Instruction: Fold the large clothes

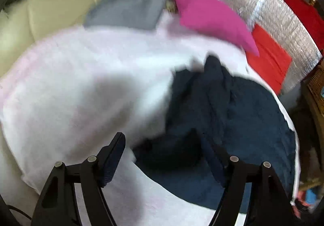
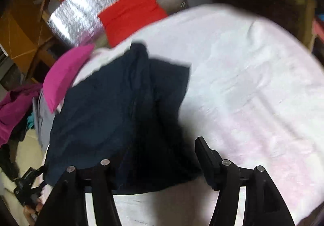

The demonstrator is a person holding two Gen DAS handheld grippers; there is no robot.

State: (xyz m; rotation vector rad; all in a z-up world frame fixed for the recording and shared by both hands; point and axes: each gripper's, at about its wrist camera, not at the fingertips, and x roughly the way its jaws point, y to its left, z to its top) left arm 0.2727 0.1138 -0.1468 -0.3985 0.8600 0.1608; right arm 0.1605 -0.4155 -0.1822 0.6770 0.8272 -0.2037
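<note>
Navy garment (image 2: 113, 108) lies rumpled on the white-covered tabletop (image 2: 253, 76), spread for folding; both the left hand-held gripper (image 1: 164, 157) and the right hand-held gripper (image 2: 156, 157) gape wide above it, holding nothing.

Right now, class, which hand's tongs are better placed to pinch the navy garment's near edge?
Right tongs: open, they straddle the navy garment. Left tongs, also open, sit mostly over the white cover.

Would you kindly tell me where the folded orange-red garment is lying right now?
The orange-red garment lies on the silver foil mat, upper left in the right wrist view, just beyond the white sheet and the navy garment.
</note>
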